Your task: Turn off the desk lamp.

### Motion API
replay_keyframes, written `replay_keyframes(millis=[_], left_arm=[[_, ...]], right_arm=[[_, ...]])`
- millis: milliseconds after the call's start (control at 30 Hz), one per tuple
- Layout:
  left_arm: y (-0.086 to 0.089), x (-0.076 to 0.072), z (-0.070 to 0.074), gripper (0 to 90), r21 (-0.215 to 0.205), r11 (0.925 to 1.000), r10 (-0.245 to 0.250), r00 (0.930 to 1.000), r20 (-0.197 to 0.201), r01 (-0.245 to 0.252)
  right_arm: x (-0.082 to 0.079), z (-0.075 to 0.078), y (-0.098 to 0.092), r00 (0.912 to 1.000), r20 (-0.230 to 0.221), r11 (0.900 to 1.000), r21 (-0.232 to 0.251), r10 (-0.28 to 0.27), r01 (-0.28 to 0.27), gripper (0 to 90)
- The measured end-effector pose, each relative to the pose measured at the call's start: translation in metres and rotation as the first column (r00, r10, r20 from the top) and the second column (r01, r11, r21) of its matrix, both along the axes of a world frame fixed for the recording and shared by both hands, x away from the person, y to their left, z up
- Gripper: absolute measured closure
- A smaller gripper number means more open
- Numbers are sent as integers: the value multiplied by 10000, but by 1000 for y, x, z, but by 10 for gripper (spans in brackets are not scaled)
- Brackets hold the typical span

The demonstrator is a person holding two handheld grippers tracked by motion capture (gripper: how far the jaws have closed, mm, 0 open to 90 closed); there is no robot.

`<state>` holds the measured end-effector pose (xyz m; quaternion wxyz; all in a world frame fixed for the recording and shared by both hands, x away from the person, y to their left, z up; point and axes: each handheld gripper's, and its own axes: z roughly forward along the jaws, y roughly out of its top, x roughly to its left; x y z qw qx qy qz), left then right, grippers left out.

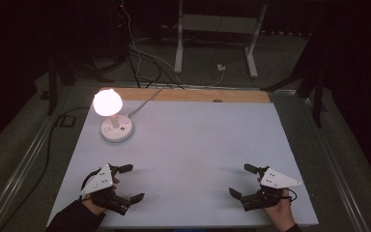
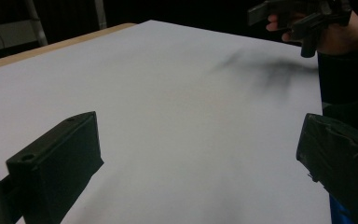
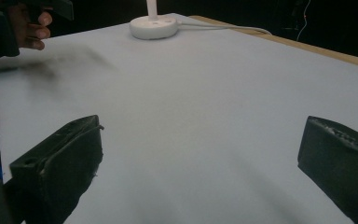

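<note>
My left gripper (image 1: 129, 183) hovers near the front edge of the table (image 1: 193, 145), on the same side as the lamp (image 1: 111, 118) but well apart from it, and its jaws stand wide apart with nothing between them. The lamp is lit and stands untouched at the far left corner. My right gripper (image 1: 241, 180) is far to the right of the lamp, also gaping and empty. I judge the work is not yet begun; everything remains to do.
</note>
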<state>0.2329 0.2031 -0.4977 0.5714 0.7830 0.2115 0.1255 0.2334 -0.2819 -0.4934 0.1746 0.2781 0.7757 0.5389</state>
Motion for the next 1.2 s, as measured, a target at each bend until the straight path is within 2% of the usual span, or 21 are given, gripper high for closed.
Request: replay_keyframes(millis=[433,633,733,833,1000,1200], left_arm=[[2,-1,1,5,-12,10000,-89,9999,-59,89],[0,-1,0,5,140,9996,-261,9996,-109,263],[-1,-3,1,5,224,9992,-326,9994,-71,327],[-3,-4,2,4,198,9986,-494,9986,-160,497],[-7,-4,4,5,404,9966,-701,9970,-329,714],[-11,-5,10,5,382,9960,-801,9963,-300,812]], right_arm=[[1,0,0,10000,-20,9999,105,74,-73,0],[1,1,0,9999,-115,9996,281,27,-24,0],[0,2,0,10000,-25,9996,295,14,-13,0],[0,3,0,10000,42,9996,273,6,-8,0],[-1,3,1,10000,79,9997,249,-12,10,0],[0,3,1,10000,34,9994,332,-8,6,0]])
